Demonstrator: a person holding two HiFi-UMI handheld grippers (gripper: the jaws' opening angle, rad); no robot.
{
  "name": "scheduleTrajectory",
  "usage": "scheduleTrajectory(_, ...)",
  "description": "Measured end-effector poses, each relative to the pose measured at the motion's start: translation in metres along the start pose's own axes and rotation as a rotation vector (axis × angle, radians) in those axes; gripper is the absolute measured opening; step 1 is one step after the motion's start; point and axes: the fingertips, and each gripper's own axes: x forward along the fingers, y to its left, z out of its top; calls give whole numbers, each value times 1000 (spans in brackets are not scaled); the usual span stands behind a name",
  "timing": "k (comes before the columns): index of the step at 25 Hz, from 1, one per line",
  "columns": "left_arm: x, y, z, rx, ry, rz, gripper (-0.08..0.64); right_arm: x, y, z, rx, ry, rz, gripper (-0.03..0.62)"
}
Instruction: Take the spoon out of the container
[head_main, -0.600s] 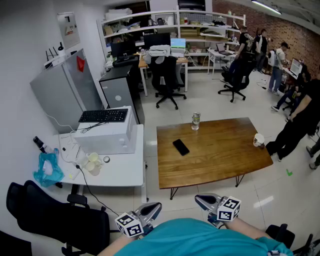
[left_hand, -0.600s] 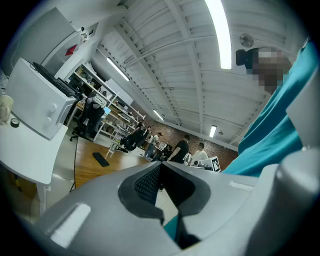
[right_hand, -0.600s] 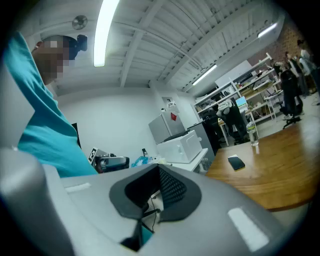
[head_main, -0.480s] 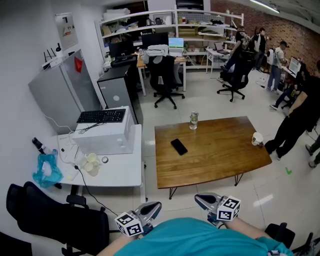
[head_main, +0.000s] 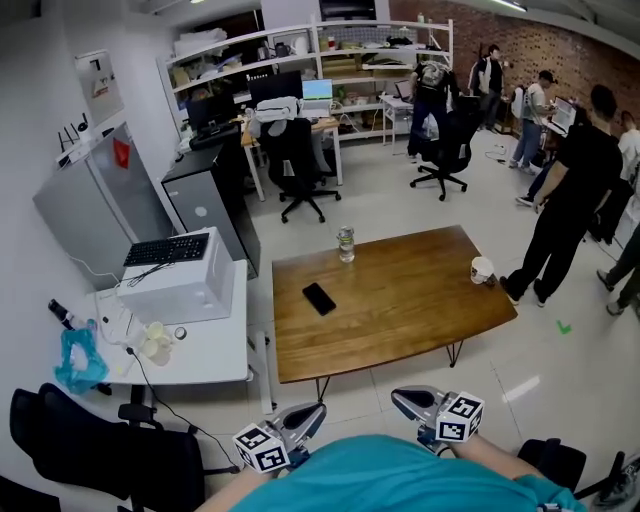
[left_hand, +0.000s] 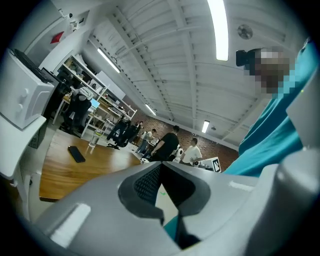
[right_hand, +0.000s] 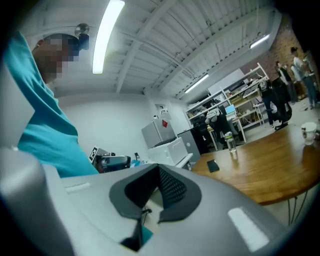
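We hold two grippers low against the torso, level, pointing toward the wooden surface (head_main: 400, 310) and well apart from it. The left gripper (head_main: 312, 412) has its fingers (left_hand: 145, 182) closed on nothing. The right gripper (head_main: 400, 397) has its fingers (right_hand: 172, 187) closed, also empty. The surface bears one phone (head_main: 319, 298), one jar (head_main: 345, 243) at the far edge and one cup (head_main: 481, 270) at the right edge. The spoon is too small to make out.
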Motion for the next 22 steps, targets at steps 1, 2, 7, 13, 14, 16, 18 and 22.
scheduleTrajectory(1,14,-7,-5,-9,0,-6,0,-14,-6,2,-1,3,-8,2)
scheduleTrajectory(2,29,-12,-11,-17,0,-14,0,-27,-14,2,-1,7,-17,2)
scheduleTrajectory(7,105,-24,-37,-35,13,-78,0,-77,-64,7,-13,21,-55,2)
scheduleTrajectory(13,150,3,-29,-67,5,-129,0,-89,-109,18,-24,39,-124,2)
scheduleTrajectory(14,161,13,-28,-75,9,-137,0,-86,-122,21,-24,38,-134,2)
scheduleTrajectory(16,181,38,-30,-88,17,-157,0,-78,-149,23,-22,34,-155,2)
scheduleTrajectory(18,200,79,-32,-88,16,-183,0,-61,-185,20,-27,35,-176,2)
scheduleTrajectory(22,234,185,-45,-144,13,-234,0,-21,-264,0,-42,56,-255,2)
